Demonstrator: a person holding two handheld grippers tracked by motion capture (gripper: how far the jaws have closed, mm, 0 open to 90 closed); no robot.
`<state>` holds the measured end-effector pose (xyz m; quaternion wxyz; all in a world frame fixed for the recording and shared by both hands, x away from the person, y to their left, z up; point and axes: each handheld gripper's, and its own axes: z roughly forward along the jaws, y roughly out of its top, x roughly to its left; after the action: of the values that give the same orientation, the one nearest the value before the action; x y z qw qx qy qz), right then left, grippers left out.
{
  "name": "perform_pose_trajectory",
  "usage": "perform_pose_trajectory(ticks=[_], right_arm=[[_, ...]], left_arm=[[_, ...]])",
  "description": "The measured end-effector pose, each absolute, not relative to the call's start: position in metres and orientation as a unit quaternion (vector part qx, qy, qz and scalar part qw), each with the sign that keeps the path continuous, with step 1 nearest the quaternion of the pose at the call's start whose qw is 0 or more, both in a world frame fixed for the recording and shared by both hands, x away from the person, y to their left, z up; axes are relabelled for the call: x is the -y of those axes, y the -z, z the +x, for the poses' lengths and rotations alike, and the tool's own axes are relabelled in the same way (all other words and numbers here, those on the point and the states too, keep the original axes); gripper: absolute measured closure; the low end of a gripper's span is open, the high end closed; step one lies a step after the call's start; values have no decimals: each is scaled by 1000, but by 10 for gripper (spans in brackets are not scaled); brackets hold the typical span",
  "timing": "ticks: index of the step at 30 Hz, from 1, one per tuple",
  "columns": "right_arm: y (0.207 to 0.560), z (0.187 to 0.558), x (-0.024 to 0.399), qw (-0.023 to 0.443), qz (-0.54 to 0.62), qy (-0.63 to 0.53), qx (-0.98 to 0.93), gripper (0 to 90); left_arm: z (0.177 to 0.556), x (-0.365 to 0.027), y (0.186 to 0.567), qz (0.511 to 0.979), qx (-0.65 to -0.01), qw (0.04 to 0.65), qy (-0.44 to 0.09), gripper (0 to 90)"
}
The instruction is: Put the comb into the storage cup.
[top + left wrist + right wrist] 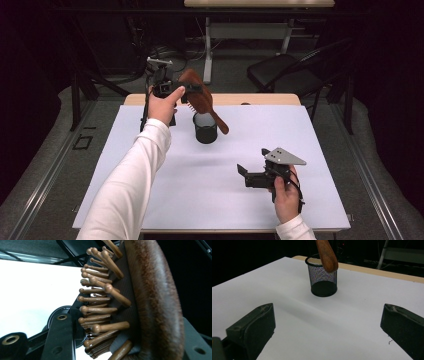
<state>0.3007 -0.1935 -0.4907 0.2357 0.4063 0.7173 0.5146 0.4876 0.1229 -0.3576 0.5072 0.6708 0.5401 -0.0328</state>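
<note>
The person wears a white long sleeve on the left arm and a white cuff on the right. Each hand carries a black gripper: the left gripper, the right gripper. The right one bears a grey three-cornered plate on top. The jaws are blocky black pieces with brass-ringed screw holes.

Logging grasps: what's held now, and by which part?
Left gripper clamps the wooden hairbrush by its bristled head, handle down over the mesh cup. Right gripper is open, empty.
</note>
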Motion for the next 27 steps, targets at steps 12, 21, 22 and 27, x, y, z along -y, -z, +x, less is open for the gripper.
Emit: perform_pose_trajectory(ticks=[12,21,22,27], right_arm=[[492,301,193,236,405,-514,-718,0],[492,301,193,235,403,-512,-721,0],[492,301,193,235,403,-511,-722,0],[493,301,192,234,403,-511,-722,0]], left_arm=[[494,-130,360,662,-548,510,25,487],[497,-134,361,655,-555,512,27,486],[498,-134,361,653,-556,514,27,486],[499,-136,361,649,-558,515,31,486]])
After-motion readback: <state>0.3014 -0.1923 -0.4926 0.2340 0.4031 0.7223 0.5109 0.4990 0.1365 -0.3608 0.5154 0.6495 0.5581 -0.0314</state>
